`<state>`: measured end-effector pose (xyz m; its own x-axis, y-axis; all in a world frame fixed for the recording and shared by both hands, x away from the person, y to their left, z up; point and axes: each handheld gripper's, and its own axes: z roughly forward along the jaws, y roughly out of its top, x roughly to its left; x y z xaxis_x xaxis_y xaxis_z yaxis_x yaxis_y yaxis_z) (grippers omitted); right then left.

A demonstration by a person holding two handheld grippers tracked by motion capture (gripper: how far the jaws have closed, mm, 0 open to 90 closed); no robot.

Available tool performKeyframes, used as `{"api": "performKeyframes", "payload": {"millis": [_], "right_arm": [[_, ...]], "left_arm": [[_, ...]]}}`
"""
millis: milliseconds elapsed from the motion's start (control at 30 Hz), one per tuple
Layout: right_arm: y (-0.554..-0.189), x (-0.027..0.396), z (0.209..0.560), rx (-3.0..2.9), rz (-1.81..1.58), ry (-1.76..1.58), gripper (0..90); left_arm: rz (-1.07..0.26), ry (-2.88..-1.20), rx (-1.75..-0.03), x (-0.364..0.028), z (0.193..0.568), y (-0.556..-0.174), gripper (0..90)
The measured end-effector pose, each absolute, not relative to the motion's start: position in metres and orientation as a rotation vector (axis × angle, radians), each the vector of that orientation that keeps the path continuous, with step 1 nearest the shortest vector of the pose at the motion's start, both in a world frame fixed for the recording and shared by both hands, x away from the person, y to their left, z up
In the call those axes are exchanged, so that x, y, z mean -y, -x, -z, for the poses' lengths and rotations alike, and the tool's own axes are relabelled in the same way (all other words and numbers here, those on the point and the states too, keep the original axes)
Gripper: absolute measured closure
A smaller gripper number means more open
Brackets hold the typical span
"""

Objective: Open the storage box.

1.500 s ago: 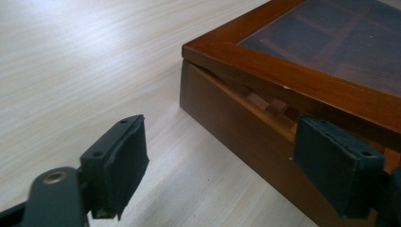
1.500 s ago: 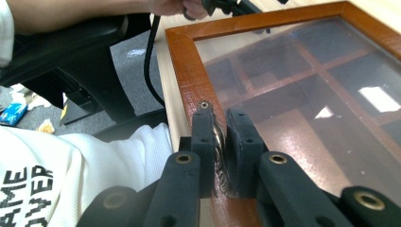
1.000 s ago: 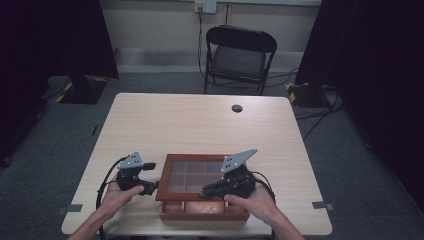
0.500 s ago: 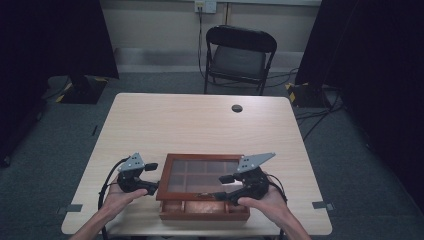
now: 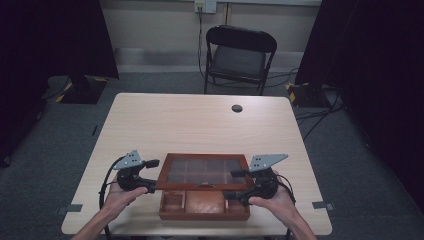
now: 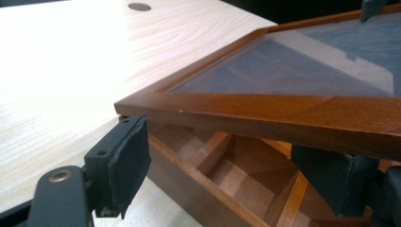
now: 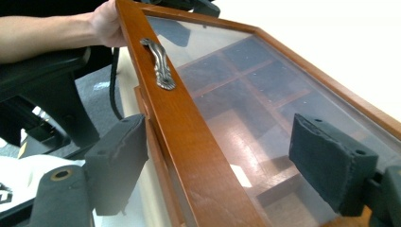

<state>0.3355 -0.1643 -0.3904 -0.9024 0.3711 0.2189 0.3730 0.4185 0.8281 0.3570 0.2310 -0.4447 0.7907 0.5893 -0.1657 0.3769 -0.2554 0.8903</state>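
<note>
A brown wooden box (image 5: 205, 216) with several compartments sits at the table's near edge. Its glass lid (image 5: 200, 157) is raised at the front, with a metal handle (image 7: 158, 64) on the front rail. My left gripper (image 5: 152, 176) is at the lid's front left corner. Its jaws have just been opening slightly. The lid rail (image 6: 283, 109) lies across them, and the pads (image 6: 127, 161) do not visibly press it. My right gripper (image 5: 231, 184) is at the front right corner. Its jaws have just been opening, and the rail stands between them with gaps (image 7: 227, 165).
The light wooden table (image 5: 200, 125) stretches away beyond the box, with a round cable hole (image 5: 237, 108) near its far edge. A black folding chair (image 5: 235, 55) stands behind the table. Dark curtains hang at both sides.
My right gripper slid right along the lid's front rail from near the middle to the right corner, and its jaws opened. The left gripper stayed put. The lid is still raised.
</note>
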Motion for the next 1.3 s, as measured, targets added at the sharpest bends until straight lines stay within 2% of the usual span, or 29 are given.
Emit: {"api": "performKeyframes", "payload": {"millis": [467, 1300], "right_arm": [[-0.342, 0.174, 0.391, 2.720, 1.577, 0.754, 19.3], [-0.346, 0.181, 0.387, 2.791, 1.572, 0.808, 19.7]], "left_arm": [[-0.265, -1.872, -0.735, -0.228, 0.435, -0.362, 27.8], [-0.256, -1.857, -0.700, -0.222, 0.423, -0.364, 29.0]]}}
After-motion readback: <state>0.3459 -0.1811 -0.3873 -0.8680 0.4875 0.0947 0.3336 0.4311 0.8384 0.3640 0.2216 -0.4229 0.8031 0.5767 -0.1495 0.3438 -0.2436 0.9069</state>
